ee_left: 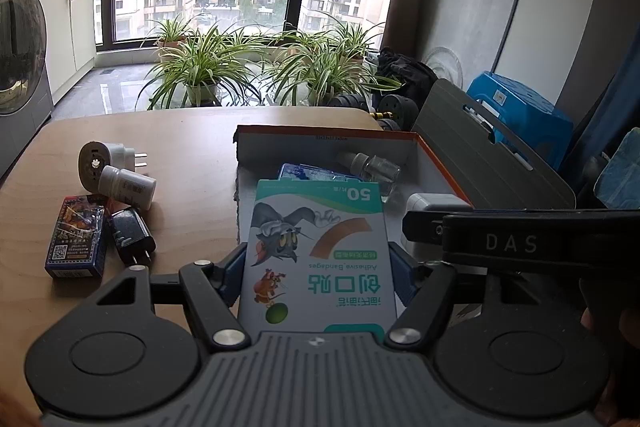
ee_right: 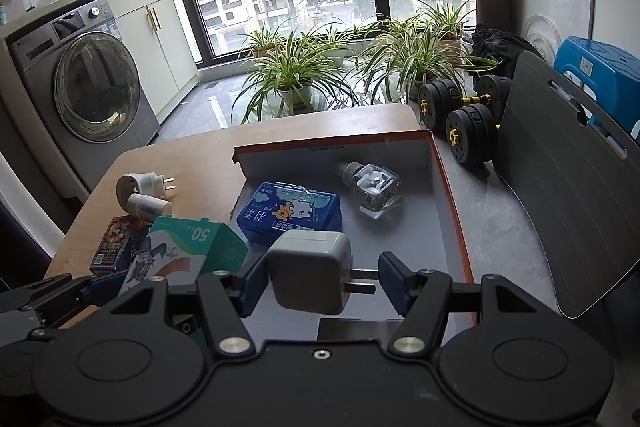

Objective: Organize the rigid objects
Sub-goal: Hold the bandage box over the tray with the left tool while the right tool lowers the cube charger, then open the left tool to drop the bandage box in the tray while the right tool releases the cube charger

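My left gripper (ee_left: 318, 275) is shut on a teal and white adhesive bandage box (ee_left: 320, 247), held over the near left edge of an orange-rimmed cardboard box (ee_left: 320, 135). My right gripper (ee_right: 324, 281) is shut on a white charger (ee_right: 310, 271), with one pad on its body and the other against its prongs, just above the cardboard box's floor (ee_right: 416, 227). A blue tin (ee_right: 290, 213) and a glass bottle (ee_right: 372, 187) lie inside. On the wooden table (ee_left: 192, 147) to the left lie a white plug adapter (ee_left: 102, 155), a white pill bottle (ee_left: 128, 187), a black charger (ee_left: 132, 235) and a card pack (ee_left: 76, 239).
Beyond the table stand potted plants (ee_right: 296, 75) by the window. A washing machine (ee_right: 88, 83) is at the left. Black dumbbells (ee_right: 464, 115), a grey board (ee_right: 560, 195) and a blue stool (ee_right: 600, 63) crowd the right side.
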Demonstrator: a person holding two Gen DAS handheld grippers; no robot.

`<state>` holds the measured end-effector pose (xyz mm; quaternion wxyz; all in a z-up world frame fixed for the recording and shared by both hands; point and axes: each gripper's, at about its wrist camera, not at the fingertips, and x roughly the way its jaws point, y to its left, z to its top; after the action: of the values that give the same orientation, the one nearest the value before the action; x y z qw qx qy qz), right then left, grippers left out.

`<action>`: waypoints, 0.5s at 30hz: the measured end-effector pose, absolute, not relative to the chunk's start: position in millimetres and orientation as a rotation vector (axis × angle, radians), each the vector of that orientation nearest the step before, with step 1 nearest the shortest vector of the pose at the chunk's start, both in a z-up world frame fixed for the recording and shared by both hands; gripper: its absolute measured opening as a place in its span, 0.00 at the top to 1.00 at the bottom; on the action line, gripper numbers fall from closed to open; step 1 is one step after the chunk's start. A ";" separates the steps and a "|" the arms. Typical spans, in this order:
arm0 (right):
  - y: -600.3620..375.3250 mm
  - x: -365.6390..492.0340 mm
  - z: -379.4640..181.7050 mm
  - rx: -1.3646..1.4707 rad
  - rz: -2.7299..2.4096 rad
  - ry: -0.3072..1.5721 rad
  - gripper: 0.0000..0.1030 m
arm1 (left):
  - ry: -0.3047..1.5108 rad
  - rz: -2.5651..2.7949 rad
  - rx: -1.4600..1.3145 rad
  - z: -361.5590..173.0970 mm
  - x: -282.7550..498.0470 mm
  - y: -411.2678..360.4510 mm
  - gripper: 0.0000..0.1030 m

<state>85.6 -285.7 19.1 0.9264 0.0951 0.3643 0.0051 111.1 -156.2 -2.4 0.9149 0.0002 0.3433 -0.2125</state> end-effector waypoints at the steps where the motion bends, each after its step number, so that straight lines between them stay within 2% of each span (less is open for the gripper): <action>1: -286.0 85.7 19.1 0.196 0.010 0.747 0.29 | 0.707 -0.437 0.000 -2.4 111.1 -156.3 0.30; 15: -294.2 95.4 17.1 0.251 -0.018 0.771 0.27 | 0.734 -0.467 0.025 -10.5 115.6 -166.0 0.30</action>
<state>95.4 -294.2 17.1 0.9188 0.1220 0.3753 -0.0089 115.6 -166.0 -10.5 0.9069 0.0119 0.3554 -0.2261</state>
